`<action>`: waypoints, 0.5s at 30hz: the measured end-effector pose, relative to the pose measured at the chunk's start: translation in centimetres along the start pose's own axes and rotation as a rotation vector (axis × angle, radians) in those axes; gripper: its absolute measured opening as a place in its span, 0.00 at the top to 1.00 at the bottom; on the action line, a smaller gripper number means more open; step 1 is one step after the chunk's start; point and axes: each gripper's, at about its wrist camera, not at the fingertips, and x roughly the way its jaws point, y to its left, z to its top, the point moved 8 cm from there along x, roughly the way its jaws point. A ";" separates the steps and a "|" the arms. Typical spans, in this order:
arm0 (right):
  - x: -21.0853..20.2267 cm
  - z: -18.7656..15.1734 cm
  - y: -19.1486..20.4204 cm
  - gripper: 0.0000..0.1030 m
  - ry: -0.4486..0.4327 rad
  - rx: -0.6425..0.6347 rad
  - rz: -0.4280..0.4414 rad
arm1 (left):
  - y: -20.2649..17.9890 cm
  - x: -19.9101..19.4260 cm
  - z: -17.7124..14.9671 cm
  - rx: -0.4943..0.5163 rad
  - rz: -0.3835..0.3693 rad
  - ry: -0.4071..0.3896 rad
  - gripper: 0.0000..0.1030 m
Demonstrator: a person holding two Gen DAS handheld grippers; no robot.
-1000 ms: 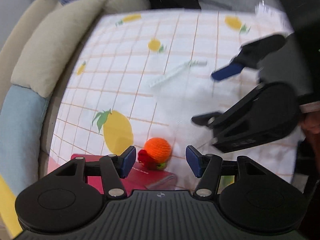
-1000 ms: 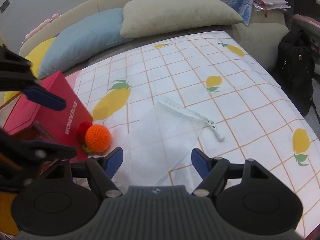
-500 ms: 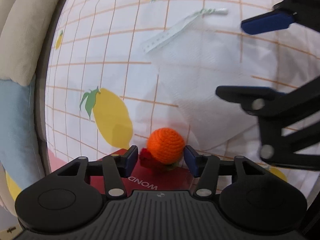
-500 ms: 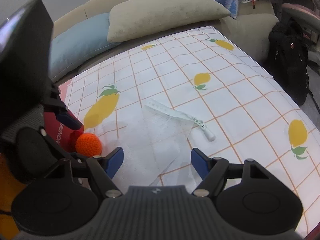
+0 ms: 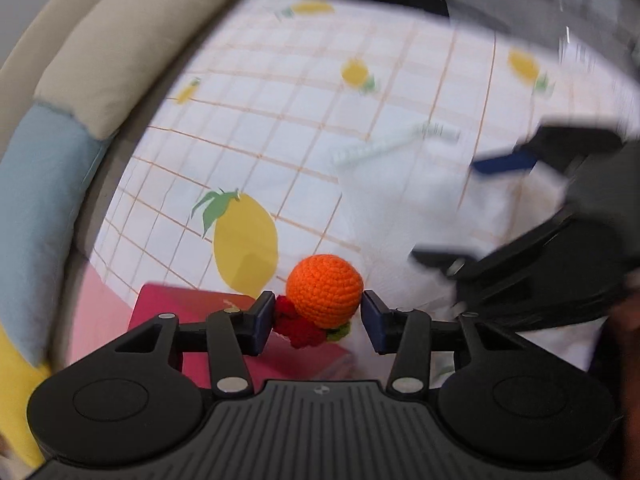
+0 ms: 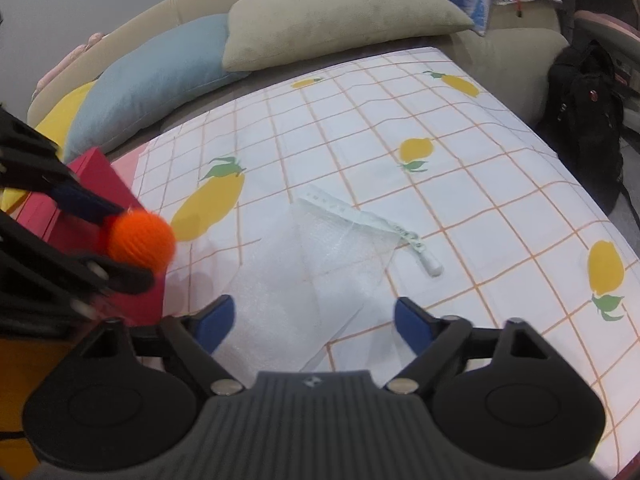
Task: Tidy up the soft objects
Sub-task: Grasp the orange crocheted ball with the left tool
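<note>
One crocheted orange ball (image 5: 325,290), with red and green knit bits attached beneath, was clamped between the left gripper's (image 5: 318,320) blue pads, above the red box (image 5: 180,304) at the edge of the lemon-print cloth (image 6: 460,184). Right gripper (image 6: 314,320) was held wide apart, gripping nothing, over the white mesh bag (image 6: 320,256) lying flat on the cloth.

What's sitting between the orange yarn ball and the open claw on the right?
In the right wrist view, the white mesh bag lies between the orange yarn ball and the right gripper.
</note>
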 end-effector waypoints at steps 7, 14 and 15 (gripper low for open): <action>1.4 -1.1 2.6 0.09 0.035 -0.160 -0.034 | 0.0 -5.0 -0.7 -0.214 -0.063 -0.169 0.48; 2.9 -1.4 3.7 0.07 0.037 -0.240 -0.054 | -0.4 -6.4 -3.5 -0.374 -0.091 -0.206 0.48; 2.9 -1.5 3.9 0.09 0.036 -0.263 -0.065 | -0.4 -6.4 -4.1 -0.387 -0.082 -0.202 0.48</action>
